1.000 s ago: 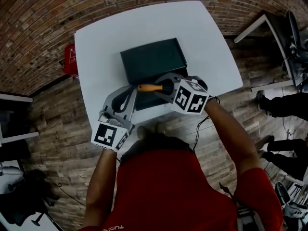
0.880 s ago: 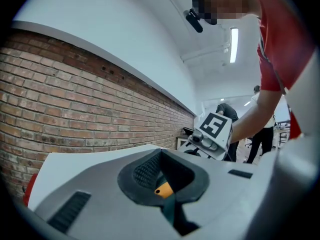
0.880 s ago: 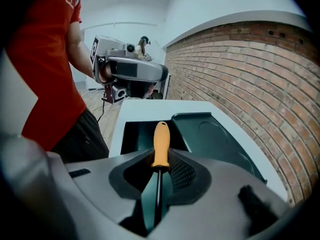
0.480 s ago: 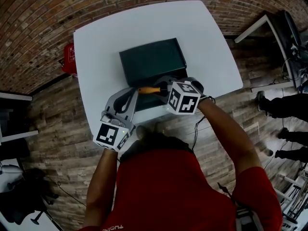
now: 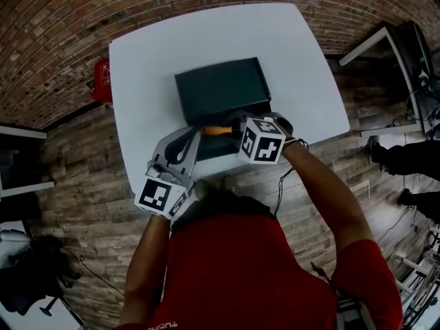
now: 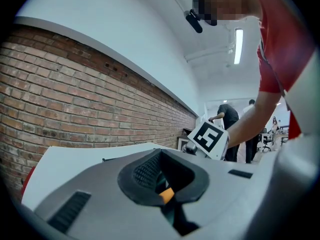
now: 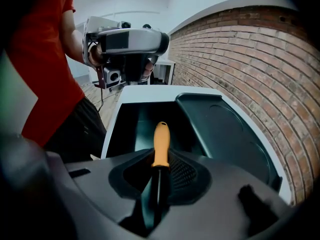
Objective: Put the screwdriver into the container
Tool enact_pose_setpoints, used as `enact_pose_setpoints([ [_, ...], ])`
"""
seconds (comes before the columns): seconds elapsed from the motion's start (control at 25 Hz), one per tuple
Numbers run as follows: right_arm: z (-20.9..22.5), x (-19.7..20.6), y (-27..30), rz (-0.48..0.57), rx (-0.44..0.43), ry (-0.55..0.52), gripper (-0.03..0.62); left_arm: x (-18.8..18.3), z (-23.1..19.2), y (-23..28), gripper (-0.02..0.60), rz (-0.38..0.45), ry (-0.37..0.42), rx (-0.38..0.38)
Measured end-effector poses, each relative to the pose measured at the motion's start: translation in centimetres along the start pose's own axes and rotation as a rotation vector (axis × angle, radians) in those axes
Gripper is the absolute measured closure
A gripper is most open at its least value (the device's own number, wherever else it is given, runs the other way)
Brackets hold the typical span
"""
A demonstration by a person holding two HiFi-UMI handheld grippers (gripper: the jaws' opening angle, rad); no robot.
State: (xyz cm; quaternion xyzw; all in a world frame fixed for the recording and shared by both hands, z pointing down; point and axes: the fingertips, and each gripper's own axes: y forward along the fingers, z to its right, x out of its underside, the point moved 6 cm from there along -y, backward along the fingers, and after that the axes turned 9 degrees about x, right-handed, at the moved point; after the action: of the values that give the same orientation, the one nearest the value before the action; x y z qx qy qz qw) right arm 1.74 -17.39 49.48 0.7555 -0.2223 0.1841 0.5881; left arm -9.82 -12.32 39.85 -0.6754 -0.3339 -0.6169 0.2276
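Note:
An orange-handled screwdriver (image 5: 216,129) (image 7: 161,144) is held level by its dark shaft in my right gripper (image 5: 235,126) (image 7: 157,176), which is shut on it. The handle points left, over the open base (image 5: 214,148) (image 7: 135,126) of a dark container. The container's lid (image 5: 220,88) (image 7: 222,129) lies folded back on the far side. My left gripper (image 5: 184,143) (image 6: 162,184) hovers at the base's left end, jaws together and holding nothing. Through its narrow slit a bit of the orange handle (image 6: 166,194) shows beyond.
The container sits on a white table (image 5: 151,67) beside a brick wall (image 5: 62,19). A red object (image 5: 103,81) stands on the floor at the table's left edge. A second white table (image 5: 371,40) and people's legs (image 5: 405,153) are at the right.
My right gripper has drifted slightly left and nearer to me with the screwdriver, staying over the container's base. The left gripper has hardly moved.

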Motion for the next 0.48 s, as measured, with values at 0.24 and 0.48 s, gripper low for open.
enact_pose_setpoints([
  [0.24, 0.03, 0.26, 0.61, -0.039, -0.026, -0.005, 0.507, -0.07, -0.37, -0.33, 0.569, 0.005, -0.010, -0.012],
  [0.48, 0.09, 0.50, 1.07, -0.064, -0.035, -0.005, 0.507, 0.32, -0.58, -0.11, 0.569, -0.013, -0.006, -0.012],
])
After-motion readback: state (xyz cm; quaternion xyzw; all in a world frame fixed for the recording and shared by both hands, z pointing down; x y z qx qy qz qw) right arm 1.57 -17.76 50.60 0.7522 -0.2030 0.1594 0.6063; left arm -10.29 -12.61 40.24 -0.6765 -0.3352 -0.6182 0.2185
